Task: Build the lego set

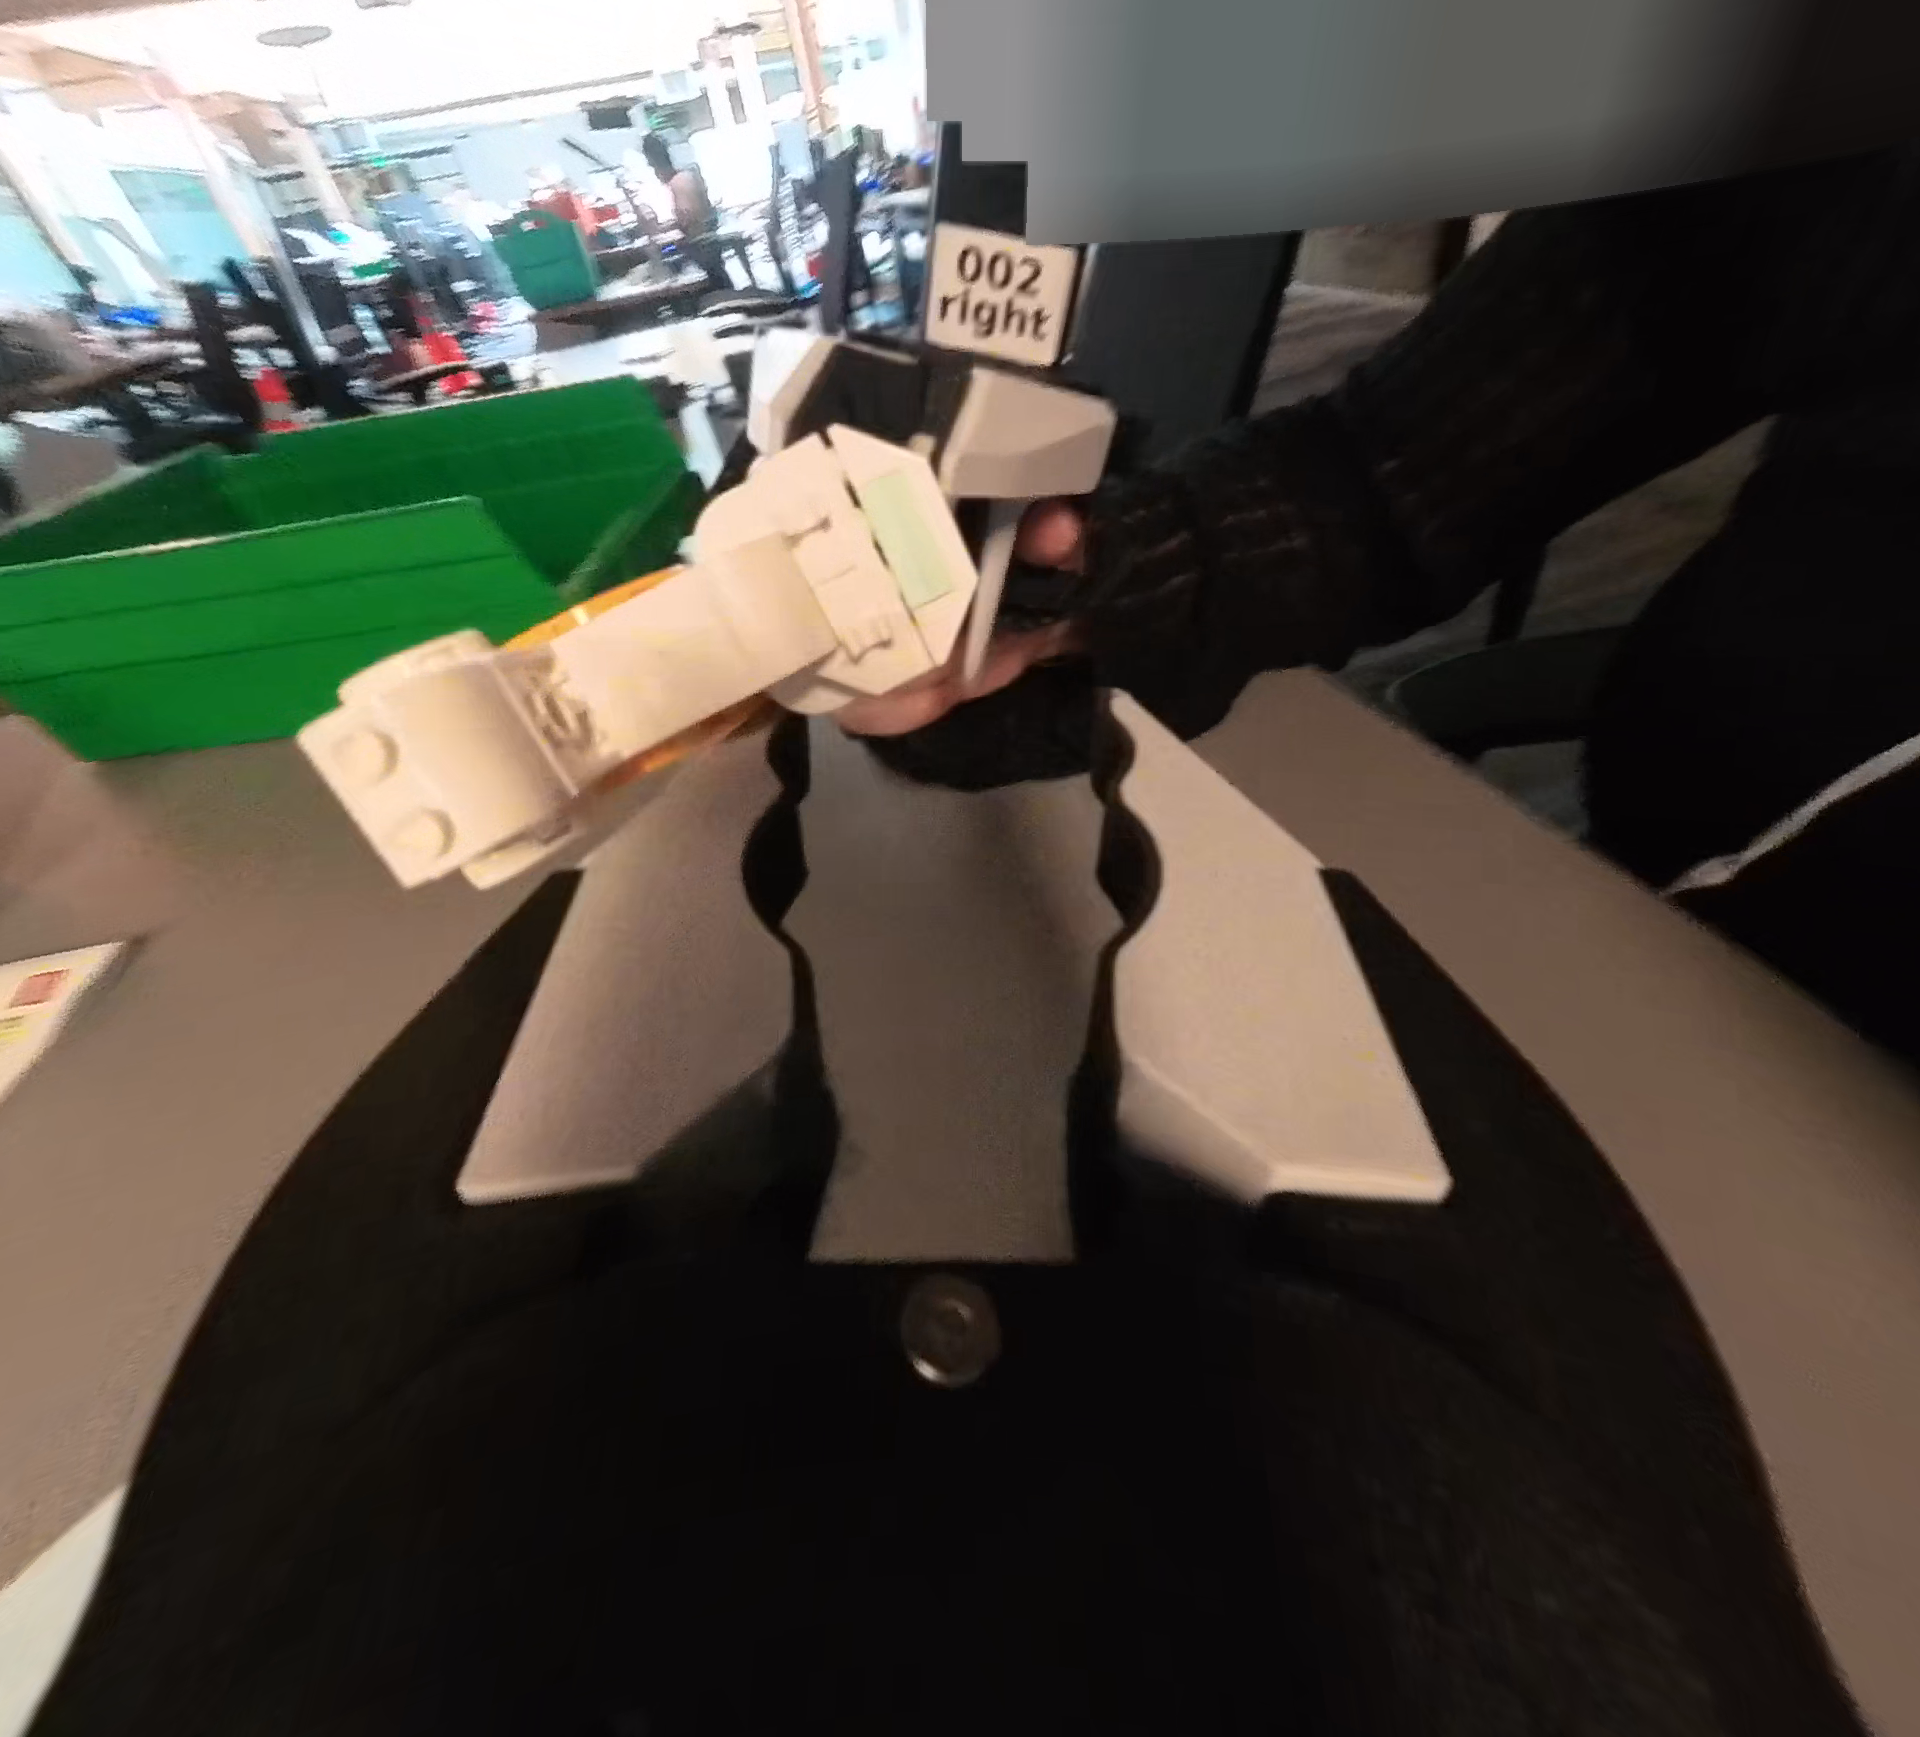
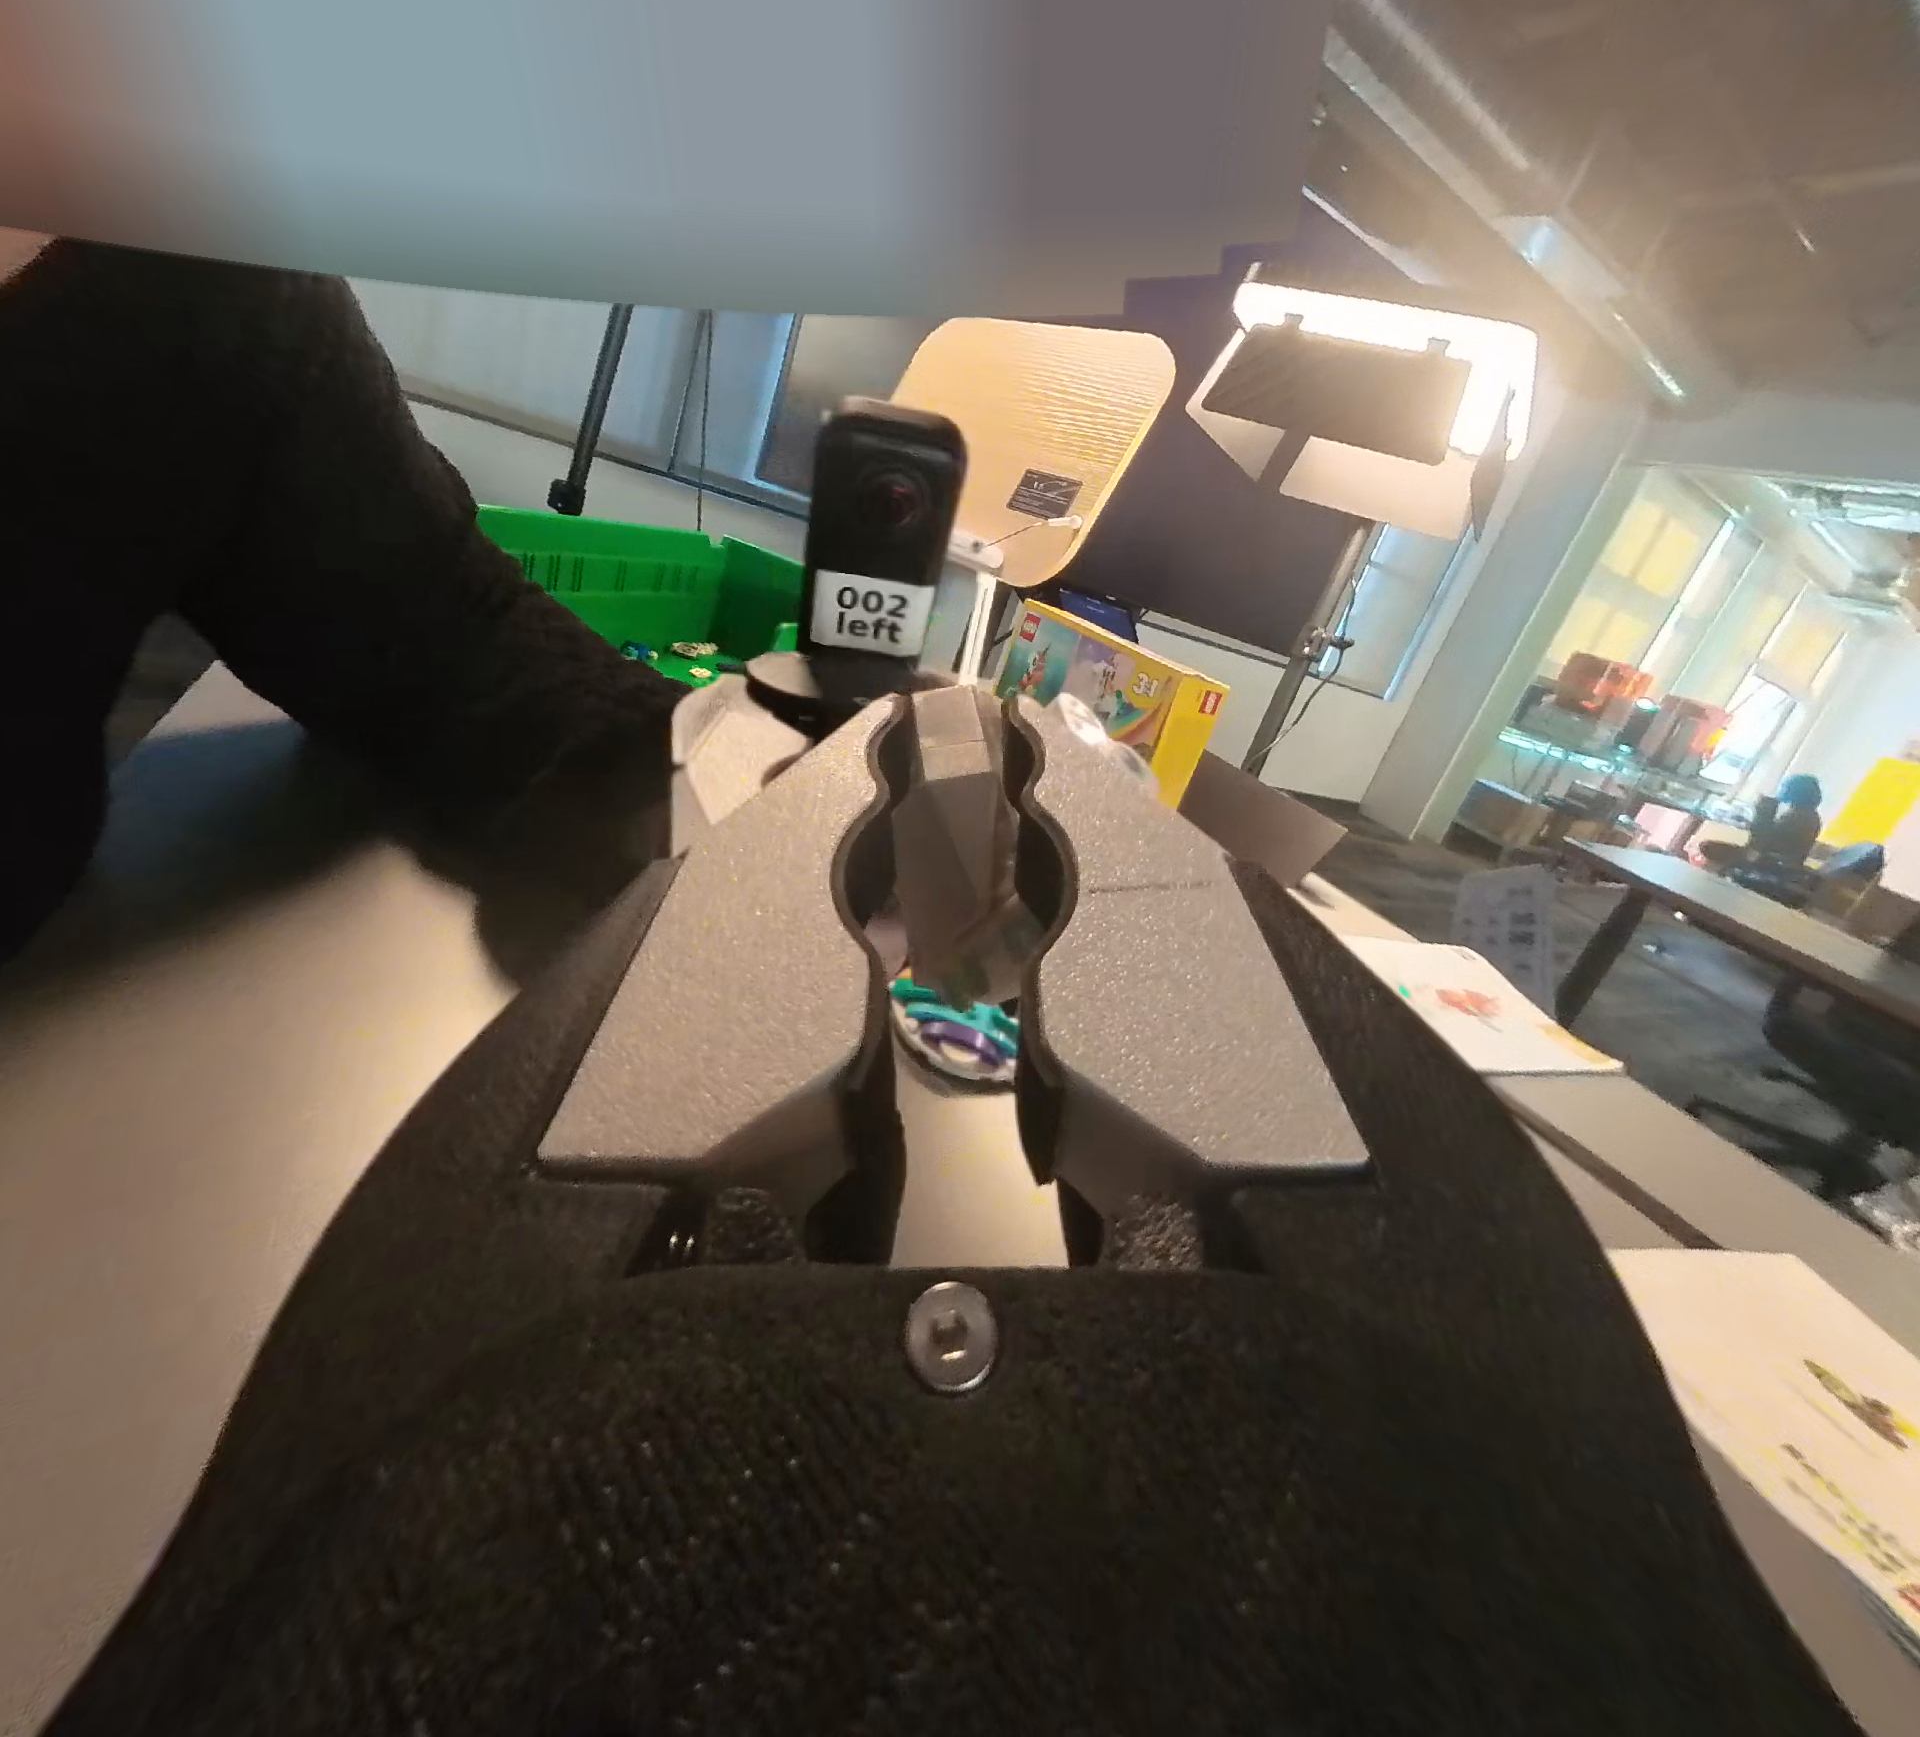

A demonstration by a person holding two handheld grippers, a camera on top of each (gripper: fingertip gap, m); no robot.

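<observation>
Left wrist view: the left gripper [image 1: 940, 773] sits low centre, its two fingers spread with nothing between them. Just above, the right gripper [image 1: 894, 575] pinches one white lego model [image 1: 665, 638], which slants toward the left edge over the grey table [image 1: 260, 1012]. One green bin [image 1: 312, 565] stands at mid left. Right wrist view: the right gripper [image 2: 956, 711] fills the centre, two fingers closed on the model, of which only teal and purple parts [image 2: 956, 1027] peek through. One yellow lego box [image 2: 1122, 700] at centre right, two instruction sheets [image 2: 1475, 1012] along the right edge.
</observation>
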